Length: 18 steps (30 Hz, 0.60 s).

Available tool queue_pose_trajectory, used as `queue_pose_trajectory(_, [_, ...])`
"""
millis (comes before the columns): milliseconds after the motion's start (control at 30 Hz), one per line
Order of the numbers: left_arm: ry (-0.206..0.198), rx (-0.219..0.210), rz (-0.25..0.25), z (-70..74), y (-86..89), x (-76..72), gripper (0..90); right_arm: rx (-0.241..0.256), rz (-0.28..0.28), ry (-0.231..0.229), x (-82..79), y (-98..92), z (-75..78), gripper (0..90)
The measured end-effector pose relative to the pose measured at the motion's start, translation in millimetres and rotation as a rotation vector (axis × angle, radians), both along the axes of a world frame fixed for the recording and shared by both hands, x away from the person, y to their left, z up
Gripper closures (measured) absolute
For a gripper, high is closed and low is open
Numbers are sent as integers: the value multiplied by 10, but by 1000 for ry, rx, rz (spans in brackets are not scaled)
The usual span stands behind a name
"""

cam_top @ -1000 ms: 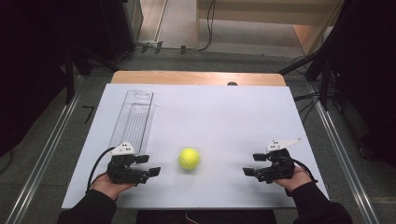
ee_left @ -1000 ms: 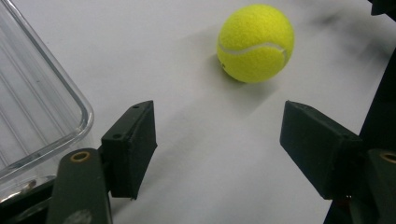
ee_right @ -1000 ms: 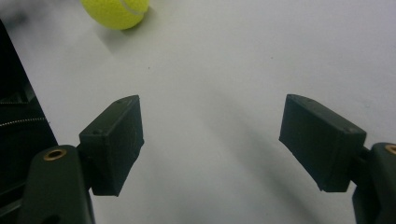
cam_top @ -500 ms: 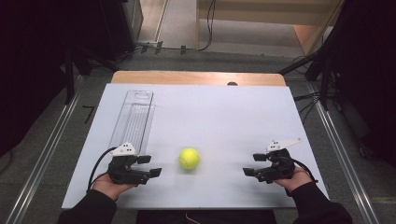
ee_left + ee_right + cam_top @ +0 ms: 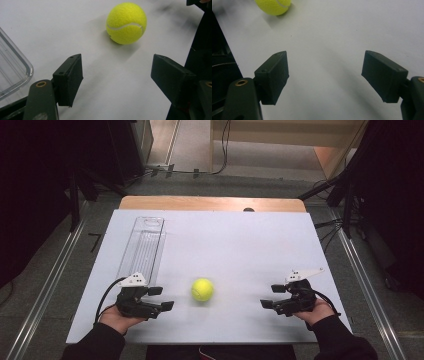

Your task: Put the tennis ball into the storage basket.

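While you hold both hands at the near edge of the white table (image 5: 240,240), your left gripper (image 5: 161,298) and right gripper (image 5: 272,296) sit where they sat half a second ago, each with its jaws spread apart and nothing between them. Between the two grippers, nearer your left one, the tennis ball (image 5: 202,289) rests on the table, touching neither; it has not rolled. Farther back on the left, the clear plastic tray (image 5: 145,245) lies lengthwise, unmoved.
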<state>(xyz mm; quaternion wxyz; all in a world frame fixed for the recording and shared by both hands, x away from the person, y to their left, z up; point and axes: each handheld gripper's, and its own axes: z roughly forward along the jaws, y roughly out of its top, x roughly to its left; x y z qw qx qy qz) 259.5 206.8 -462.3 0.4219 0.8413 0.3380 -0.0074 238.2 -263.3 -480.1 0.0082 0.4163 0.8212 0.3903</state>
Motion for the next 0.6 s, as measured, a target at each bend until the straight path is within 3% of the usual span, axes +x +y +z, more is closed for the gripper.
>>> queue_pose_trajectory(100, [-11,-3,3,12,-10,-4,261,0,0,3,-2,4,1,197])
queue_pose_trajectory(267, [27,-14,-7,19,-15,31,181,1,2,2,-1,7,0,197])
queue_pose_trajectory(367, [34,-23,-21,38,-32,41,122,1,2,0,-1,3,1,197])
queue_pose_trajectory(433, [21,-29,-46,36,-56,41,12,2,2,0,-1,3,-1,197])
queue_pose_trajectory(600, [38,-40,-80,37,-98,41,0,3,0,-1,-2,-1,1,197])
